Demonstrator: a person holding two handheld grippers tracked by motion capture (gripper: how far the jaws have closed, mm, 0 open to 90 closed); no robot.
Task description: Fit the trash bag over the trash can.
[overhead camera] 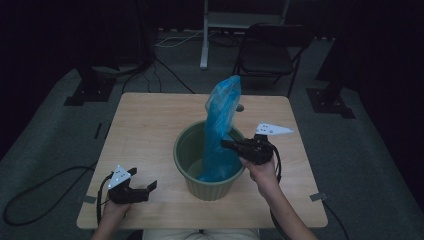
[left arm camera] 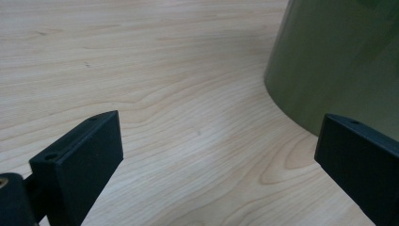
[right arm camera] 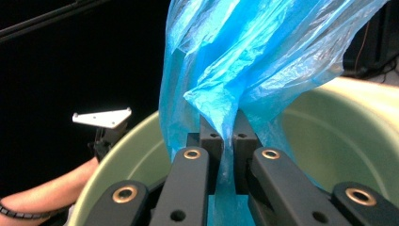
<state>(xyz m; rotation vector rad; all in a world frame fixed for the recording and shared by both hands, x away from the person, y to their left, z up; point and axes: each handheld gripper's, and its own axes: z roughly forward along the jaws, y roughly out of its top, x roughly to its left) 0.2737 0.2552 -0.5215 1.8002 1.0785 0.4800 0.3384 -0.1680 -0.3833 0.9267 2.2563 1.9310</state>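
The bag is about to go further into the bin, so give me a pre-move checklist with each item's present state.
1. Right gripper pinched on the blue plastic bag: ok, jaws shut on a fold of film.
2. Bag's lower end inside the green bin: ok, it hangs into the bin while the top stands above the rim.
3. Bin upright on the wooden table: ok.
4. Left gripper free to help: ok, jaws open and holding nothing, beside the bin's outer wall.
5. Bag mouth open: cannot tell, the film is bunched.
6. Bin steadied: not ok, nothing holds it.
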